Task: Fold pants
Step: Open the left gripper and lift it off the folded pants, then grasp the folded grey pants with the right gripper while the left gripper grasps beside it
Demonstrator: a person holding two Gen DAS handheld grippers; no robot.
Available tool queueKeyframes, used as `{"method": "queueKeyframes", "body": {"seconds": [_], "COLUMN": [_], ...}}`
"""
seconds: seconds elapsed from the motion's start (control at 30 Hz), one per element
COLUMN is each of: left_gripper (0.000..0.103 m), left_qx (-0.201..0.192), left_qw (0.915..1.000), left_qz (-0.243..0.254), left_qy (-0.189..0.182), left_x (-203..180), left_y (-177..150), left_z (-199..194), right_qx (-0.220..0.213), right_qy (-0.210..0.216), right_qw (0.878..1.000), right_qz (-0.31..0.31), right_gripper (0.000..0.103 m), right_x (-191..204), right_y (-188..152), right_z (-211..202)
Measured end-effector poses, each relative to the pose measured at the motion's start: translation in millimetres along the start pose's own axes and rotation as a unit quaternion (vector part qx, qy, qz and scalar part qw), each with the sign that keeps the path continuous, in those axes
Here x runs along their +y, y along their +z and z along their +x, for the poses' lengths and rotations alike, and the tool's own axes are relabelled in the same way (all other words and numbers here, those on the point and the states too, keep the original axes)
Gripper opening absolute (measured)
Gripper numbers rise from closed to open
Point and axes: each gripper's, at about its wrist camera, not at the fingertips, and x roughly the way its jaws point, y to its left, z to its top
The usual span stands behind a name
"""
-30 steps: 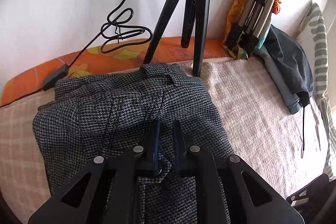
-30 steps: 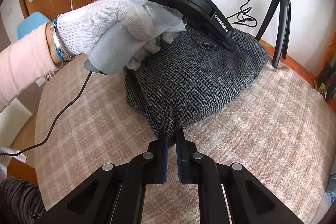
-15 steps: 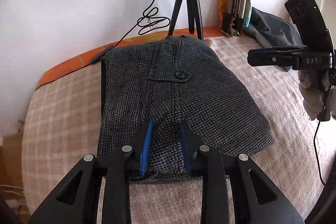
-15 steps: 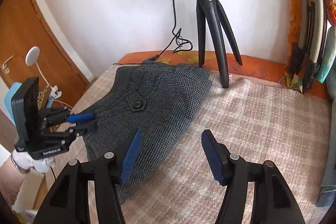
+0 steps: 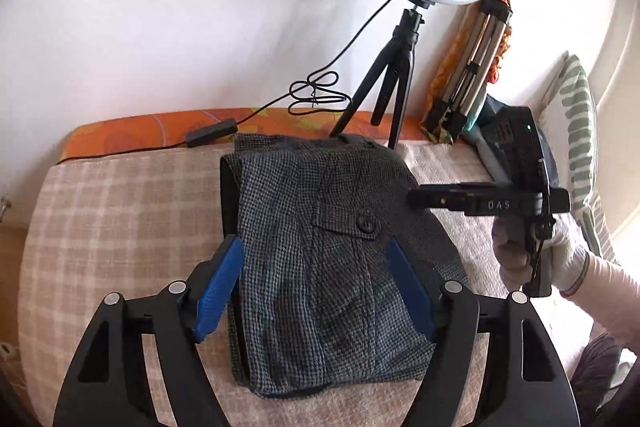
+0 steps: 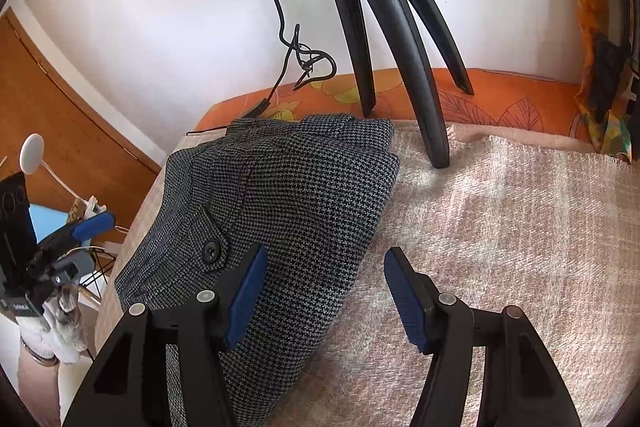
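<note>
I have the pants (image 5: 332,259) lying as a folded grey houndstooth bundle on the checked blanket (image 5: 112,227), their far edge just in front of the ring-light tripod (image 5: 384,83). My left gripper (image 5: 316,287) hangs above the bundle's near half; its jaws have just been opening and stand wide, gripping nothing. My right gripper (image 6: 324,291) sits off the bundle's right edge, on the tripod's side, jaws also spread and empty, having just let go. I judge the fold close to done. The risks from here: a blue pad (image 6: 246,301) dragging across the top layer and pulling the fold open, or my right hand swinging into a tripod leg (image 6: 416,67) planted just beside the cloth and tipping the light.
</note>
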Motion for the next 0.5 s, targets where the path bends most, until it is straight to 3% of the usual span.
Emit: {"method": "queueKeyframes", "body": {"seconds": [0.07, 0.2, 0.37, 0.5], "left_gripper": [0.074, 0.074, 0.075, 0.075], "left_qx": [0.006, 0.054, 0.082, 0.093], "left_qw": [0.9995, 0.9941, 0.9872, 0.9860], "left_qz": [-0.030, -0.093, -0.133, -0.131], "left_qy": [0.006, -0.014, -0.031, -0.042], "left_x": [16.1, 47.6, 69.2, 72.1], "left_y": [16.2, 24.8, 21.6, 23.1], "left_z": [15.7, 52.7, 81.6, 99.8], "right_qx": [0.003, 0.007, 0.007, 0.001], "right_qy": [0.005, 0.009, 0.018, 0.024], "right_qw": [1.000, 1.000, 1.000, 0.999], "right_qz": [0.006, 0.012, 0.020, 0.020], "right_gripper": [0.065, 0.068, 0.070, 0.070], "right_x": [-0.9, -3.3, -8.4, -8.4], "right_y": [0.1, 2.3, 8.8, 14.8], "right_z": [4.5, 13.8, 26.2, 35.5]}}
